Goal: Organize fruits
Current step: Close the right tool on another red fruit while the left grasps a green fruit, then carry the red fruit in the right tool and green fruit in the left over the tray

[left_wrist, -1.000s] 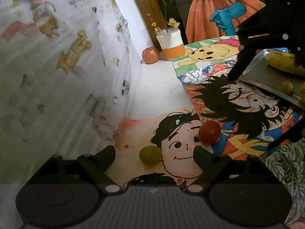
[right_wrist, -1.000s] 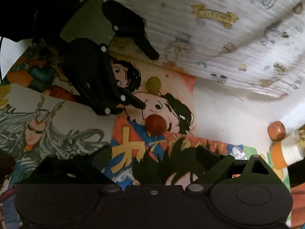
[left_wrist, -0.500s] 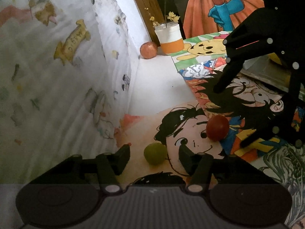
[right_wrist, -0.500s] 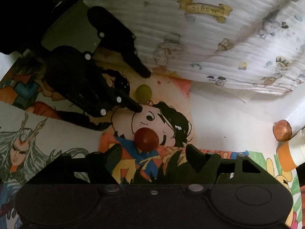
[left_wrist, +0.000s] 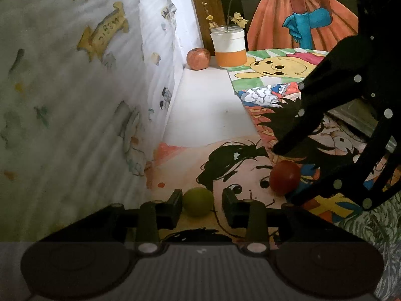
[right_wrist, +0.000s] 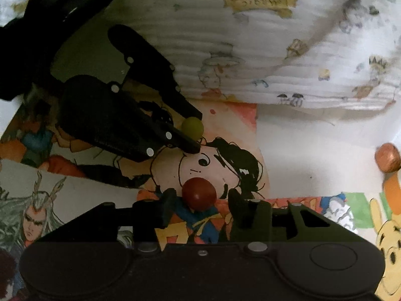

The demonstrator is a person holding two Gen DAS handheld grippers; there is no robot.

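Note:
A small green fruit (left_wrist: 197,201) lies on the cartoon-print table cover between the fingers of my left gripper (left_wrist: 202,207); the jaws are open, with a gap on the right side. It also shows in the right wrist view (right_wrist: 192,127), at the left gripper's fingertips. A red round fruit (right_wrist: 199,193) lies between the open fingers of my right gripper (right_wrist: 200,207), with a gap on each side. In the left wrist view the red fruit (left_wrist: 284,176) sits between the right gripper's black fingers (left_wrist: 285,145).
A reddish apple (left_wrist: 198,58) and a white-and-orange jar with yellow flowers (left_wrist: 229,49) stand at the far edge by the wall. A patterned white cloth (left_wrist: 75,100) hangs along the left. A metal tray edge (left_wrist: 356,119) shows behind the right gripper.
Both grippers moved forward and down, so each fruit now lies between its fingers. Both pairs of jaws have narrowed around the fruits.

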